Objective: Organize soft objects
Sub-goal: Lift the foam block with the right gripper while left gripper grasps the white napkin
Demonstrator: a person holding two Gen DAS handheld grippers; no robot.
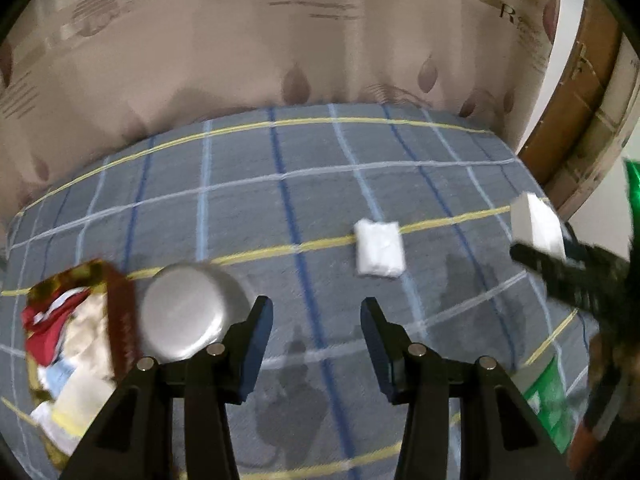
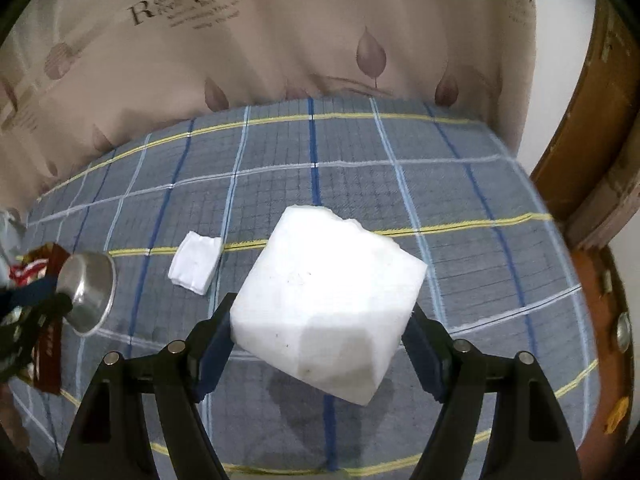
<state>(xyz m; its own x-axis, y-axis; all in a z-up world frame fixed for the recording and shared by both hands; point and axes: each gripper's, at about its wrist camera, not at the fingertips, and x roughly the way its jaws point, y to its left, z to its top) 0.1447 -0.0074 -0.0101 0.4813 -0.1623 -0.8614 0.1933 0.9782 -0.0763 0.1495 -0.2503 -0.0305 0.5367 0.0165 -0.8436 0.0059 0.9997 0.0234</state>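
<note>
My right gripper point(image 2: 320, 320) is shut on a large white foam block point(image 2: 324, 300) and holds it tilted above the checked bedspread point(image 2: 460, 184). The block point(image 1: 536, 224) and the right gripper point(image 1: 568, 268) also show at the right edge of the left wrist view. A folded white cloth point(image 1: 378, 248) lies flat on the bedspread ahead of my left gripper point(image 1: 316, 320), which is open and empty; it also shows in the right wrist view point(image 2: 195, 262). A box of folded cloths point(image 1: 68, 352) in red, white and blue sits at the left.
An upturned steel bowl point(image 1: 186, 314) stands beside the cloth box; it also shows in the right wrist view point(image 2: 90, 296). A beige printed curtain point(image 1: 280, 40) hangs behind the bed. A wooden frame point(image 2: 592, 152) stands at the right. Something green point(image 1: 550, 400) lies at the bed's right edge.
</note>
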